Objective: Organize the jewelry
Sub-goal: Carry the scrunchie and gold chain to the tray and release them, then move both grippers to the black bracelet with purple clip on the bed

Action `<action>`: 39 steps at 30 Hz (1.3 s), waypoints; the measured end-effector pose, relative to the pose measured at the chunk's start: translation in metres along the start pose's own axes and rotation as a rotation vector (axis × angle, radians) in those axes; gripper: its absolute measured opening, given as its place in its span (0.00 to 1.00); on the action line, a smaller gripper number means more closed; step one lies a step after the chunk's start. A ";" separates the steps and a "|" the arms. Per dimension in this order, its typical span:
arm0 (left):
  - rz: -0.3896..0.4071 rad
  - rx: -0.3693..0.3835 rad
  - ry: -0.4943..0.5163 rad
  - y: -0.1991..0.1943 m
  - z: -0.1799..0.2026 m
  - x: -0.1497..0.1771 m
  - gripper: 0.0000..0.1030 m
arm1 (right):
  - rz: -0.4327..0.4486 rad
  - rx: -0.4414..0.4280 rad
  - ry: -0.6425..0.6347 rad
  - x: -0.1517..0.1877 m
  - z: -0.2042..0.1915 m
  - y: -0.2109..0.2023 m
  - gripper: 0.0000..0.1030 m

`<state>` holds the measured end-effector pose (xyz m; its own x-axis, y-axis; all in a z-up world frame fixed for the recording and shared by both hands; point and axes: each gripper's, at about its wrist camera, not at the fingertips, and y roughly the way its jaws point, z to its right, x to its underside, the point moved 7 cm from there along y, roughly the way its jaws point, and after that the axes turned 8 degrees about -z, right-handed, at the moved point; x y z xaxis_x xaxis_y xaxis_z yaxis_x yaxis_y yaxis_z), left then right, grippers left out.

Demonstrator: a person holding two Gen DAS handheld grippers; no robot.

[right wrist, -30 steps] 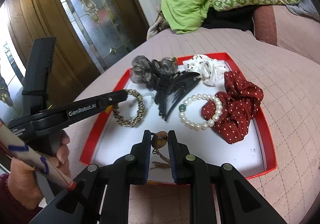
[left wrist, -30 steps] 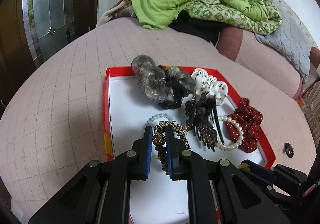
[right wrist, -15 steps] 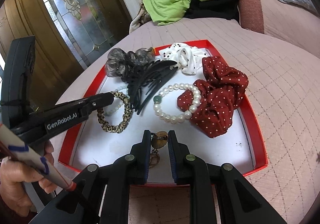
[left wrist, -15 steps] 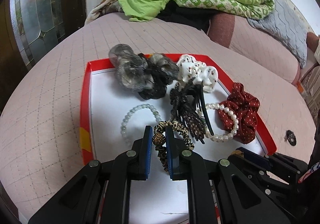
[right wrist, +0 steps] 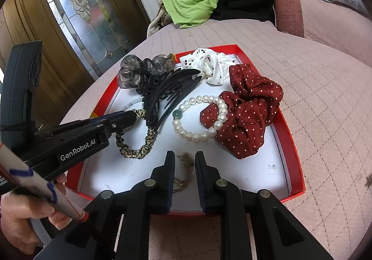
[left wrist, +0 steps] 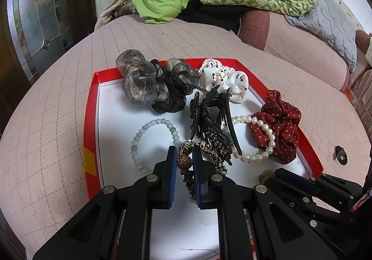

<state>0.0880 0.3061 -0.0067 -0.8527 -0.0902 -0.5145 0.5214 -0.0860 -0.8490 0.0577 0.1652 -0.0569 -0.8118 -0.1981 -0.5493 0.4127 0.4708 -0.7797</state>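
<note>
I see the red-rimmed tray (left wrist: 89, 120) on the quilted pink bed (left wrist: 46, 132). My left gripper (left wrist: 183, 161) pinches the leopard-print hair tie (right wrist: 139, 150) by its gold bead. At my right gripper's (right wrist: 184, 164) six o'clock, between parted fingers, lies a brownish pendant (right wrist: 186, 162), not clamped.

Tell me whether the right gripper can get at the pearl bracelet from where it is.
Probably yes. The right gripper stands open just short of the pearl bracelet, whose near side lies bare on the tray. Its far side rests against the red scrunchie.
</note>
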 end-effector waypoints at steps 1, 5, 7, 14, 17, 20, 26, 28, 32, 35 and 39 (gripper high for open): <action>-0.001 0.000 0.000 0.000 0.000 0.000 0.12 | -0.001 -0.003 0.002 0.000 0.000 0.000 0.22; 0.005 -0.004 -0.001 0.000 0.002 -0.001 0.12 | 0.001 -0.016 0.010 -0.001 0.001 -0.004 0.26; 0.009 -0.004 -0.002 -0.001 0.004 -0.002 0.12 | 0.007 -0.019 0.014 -0.002 0.001 -0.007 0.26; 0.036 -0.002 -0.003 -0.007 0.011 -0.007 0.12 | 0.043 -0.040 0.031 -0.008 0.003 -0.023 0.26; 0.060 0.001 0.000 -0.013 0.016 -0.011 0.12 | 0.058 -0.040 0.041 -0.010 0.007 -0.030 0.26; 0.092 0.017 0.001 -0.020 0.025 -0.016 0.12 | 0.070 -0.037 0.054 -0.011 0.014 -0.037 0.26; 0.125 0.035 0.035 -0.025 0.051 -0.021 0.12 | 0.087 -0.026 0.085 -0.010 0.032 -0.054 0.26; 0.129 0.045 0.046 -0.026 0.060 -0.022 0.12 | 0.094 -0.017 0.094 -0.008 0.040 -0.061 0.26; 0.135 0.063 0.075 -0.026 0.082 -0.024 0.12 | 0.100 -0.007 0.110 -0.005 0.053 -0.072 0.26; 0.135 0.063 0.100 -0.025 0.096 -0.022 0.12 | 0.101 0.001 0.119 -0.003 0.062 -0.078 0.26; 0.132 0.066 0.114 -0.023 0.106 -0.022 0.12 | 0.107 0.007 0.127 -0.001 0.070 -0.085 0.26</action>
<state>0.0983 0.2048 0.0367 -0.7728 0.0076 -0.6346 0.6270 -0.1465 -0.7651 0.0529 0.0648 -0.0108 -0.8086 -0.0362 -0.5872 0.5024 0.4769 -0.7212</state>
